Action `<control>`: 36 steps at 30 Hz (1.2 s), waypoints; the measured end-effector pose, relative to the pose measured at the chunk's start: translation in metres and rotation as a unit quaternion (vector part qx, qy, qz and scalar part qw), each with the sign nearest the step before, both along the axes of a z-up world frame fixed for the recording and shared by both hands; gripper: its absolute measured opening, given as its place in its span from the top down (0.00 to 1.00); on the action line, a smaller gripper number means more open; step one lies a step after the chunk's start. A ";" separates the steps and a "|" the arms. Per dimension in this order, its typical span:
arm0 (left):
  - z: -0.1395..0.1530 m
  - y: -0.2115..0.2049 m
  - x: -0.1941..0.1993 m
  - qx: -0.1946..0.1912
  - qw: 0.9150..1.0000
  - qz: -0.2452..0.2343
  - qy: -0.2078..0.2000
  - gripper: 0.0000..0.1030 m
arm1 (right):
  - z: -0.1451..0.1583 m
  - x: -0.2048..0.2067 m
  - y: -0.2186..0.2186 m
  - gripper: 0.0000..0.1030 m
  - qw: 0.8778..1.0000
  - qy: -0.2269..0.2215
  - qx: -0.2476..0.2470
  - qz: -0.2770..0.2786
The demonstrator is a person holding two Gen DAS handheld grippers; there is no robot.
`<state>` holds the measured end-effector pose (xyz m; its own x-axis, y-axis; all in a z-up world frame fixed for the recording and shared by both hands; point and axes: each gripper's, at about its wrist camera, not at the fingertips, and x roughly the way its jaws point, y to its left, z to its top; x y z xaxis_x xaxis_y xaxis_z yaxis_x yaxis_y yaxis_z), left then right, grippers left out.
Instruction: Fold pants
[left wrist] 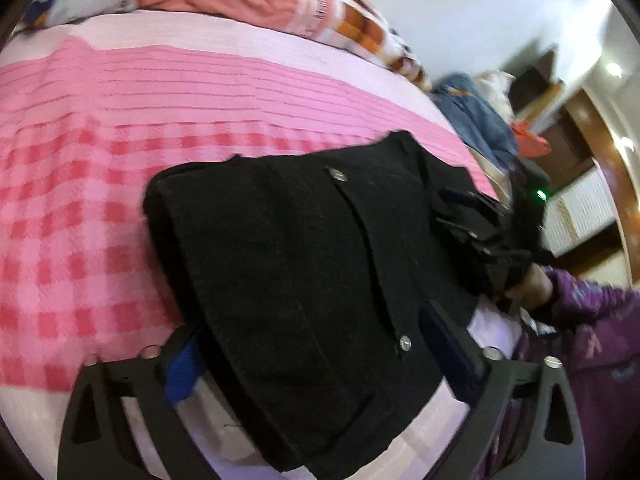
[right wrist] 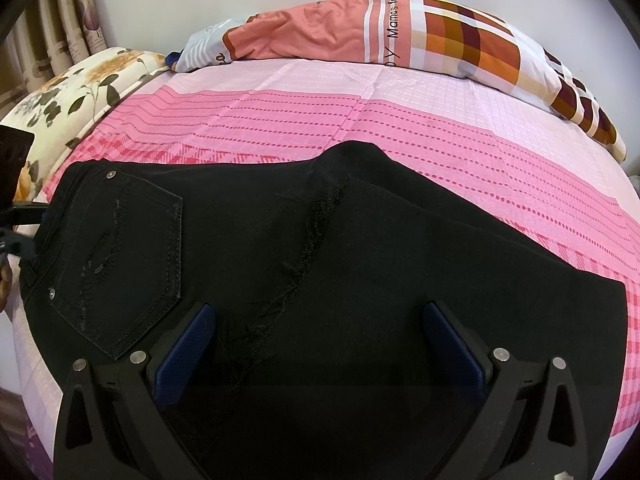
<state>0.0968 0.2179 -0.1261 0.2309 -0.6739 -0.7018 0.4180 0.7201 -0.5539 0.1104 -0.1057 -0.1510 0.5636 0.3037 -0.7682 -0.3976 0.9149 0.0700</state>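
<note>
Black pants (left wrist: 304, 280) lie folded on the pink bed, waistband end near me; they also fill the lower right wrist view (right wrist: 320, 260), back pocket (right wrist: 120, 264) at the left. My left gripper (left wrist: 316, 356) is open, its blue-padded fingers (left wrist: 452, 348) on either side of the pants' waist end. My right gripper (right wrist: 320, 344) is open and hovers over the middle of the pants, fingers (right wrist: 188, 356) spread wide. The right gripper also shows in the left wrist view (left wrist: 484, 232) at the pants' right edge, held by a hand.
The pink checked bedsheet (right wrist: 440, 128) stretches beyond the pants. A patterned pillow (right wrist: 400, 36) lies at the far side, a floral cushion (right wrist: 80, 92) at the left. Blue clothes (left wrist: 476, 116) and furniture stand past the bed's right edge.
</note>
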 end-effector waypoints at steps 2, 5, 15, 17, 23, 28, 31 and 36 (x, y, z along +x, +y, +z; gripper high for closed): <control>0.001 -0.001 0.001 0.002 1.000 -0.019 -0.001 0.00 | 0.000 0.001 0.000 0.00 1.000 0.000 -0.003 0.001; 0.000 0.002 0.009 -0.013 1.000 -0.011 0.023 0.00 | -0.001 0.003 0.000 0.00 1.000 -0.001 -0.005 0.001; 0.012 0.009 0.004 -0.043 0.995 0.081 0.026 0.83 | 0.000 0.001 0.003 0.00 1.000 -0.002 -0.010 0.000; 0.016 0.007 -0.002 -0.044 0.995 0.089 0.024 0.84 | 0.000 0.001 0.002 0.00 1.000 -0.001 -0.009 0.000; 0.056 -0.024 -0.020 -0.064 0.995 0.078 0.000 0.85 | 0.002 0.004 -0.002 0.00 1.000 0.002 0.007 0.002; 0.076 -0.053 -0.022 -0.072 0.994 0.080 0.009 0.85 | 0.007 0.006 -0.019 0.00 0.998 0.017 0.066 0.003; 0.088 -0.070 -0.020 -0.077 0.993 0.086 0.010 0.85 | 0.013 0.008 -0.040 0.00 0.988 0.051 0.146 -0.012; 0.108 -0.111 -0.015 -0.082 0.993 0.082 0.001 0.85 | 0.021 0.001 -0.074 0.00 0.956 0.099 0.275 -0.009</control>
